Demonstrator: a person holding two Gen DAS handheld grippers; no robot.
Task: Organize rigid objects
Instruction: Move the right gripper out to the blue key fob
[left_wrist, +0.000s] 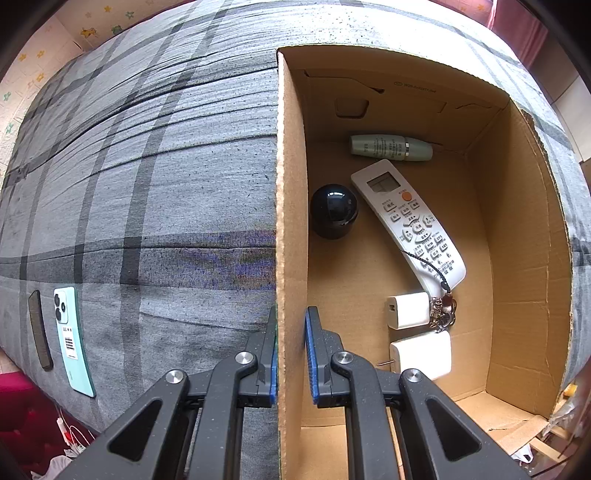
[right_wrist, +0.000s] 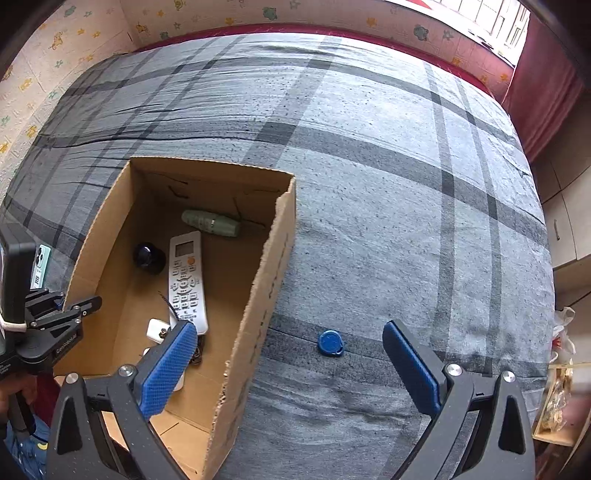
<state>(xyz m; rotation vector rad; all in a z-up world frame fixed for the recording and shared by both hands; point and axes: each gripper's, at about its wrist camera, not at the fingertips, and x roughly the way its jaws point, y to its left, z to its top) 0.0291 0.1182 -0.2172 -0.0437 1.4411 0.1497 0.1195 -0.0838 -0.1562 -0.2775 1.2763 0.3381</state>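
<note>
Left gripper (left_wrist: 291, 354) pinches the cardboard box (left_wrist: 290, 184) side wall; right gripper (right_wrist: 290, 369) wide open, empty, above a blue cap (right_wrist: 330, 343) on the bed (right_wrist: 388, 184). Box holds one remote (left_wrist: 410, 225), one green bottle (left_wrist: 391, 147), one black dome (left_wrist: 334, 212), two white chargers (left_wrist: 408, 310) — phone (left_wrist: 72, 339) near the bed's left edge.

Both grippers are matte black with a fine speckle. The left gripper (left_wrist: 291, 354) has thin blue ribbed pads and round silver screws on its linkage arms. The right gripper (right_wrist: 288, 365) carries broader blue textured pads (right_wrist: 168, 365) and similar silver screws. Seen from the right wrist view, the left one bears small white lettering and a white cable.
</note>
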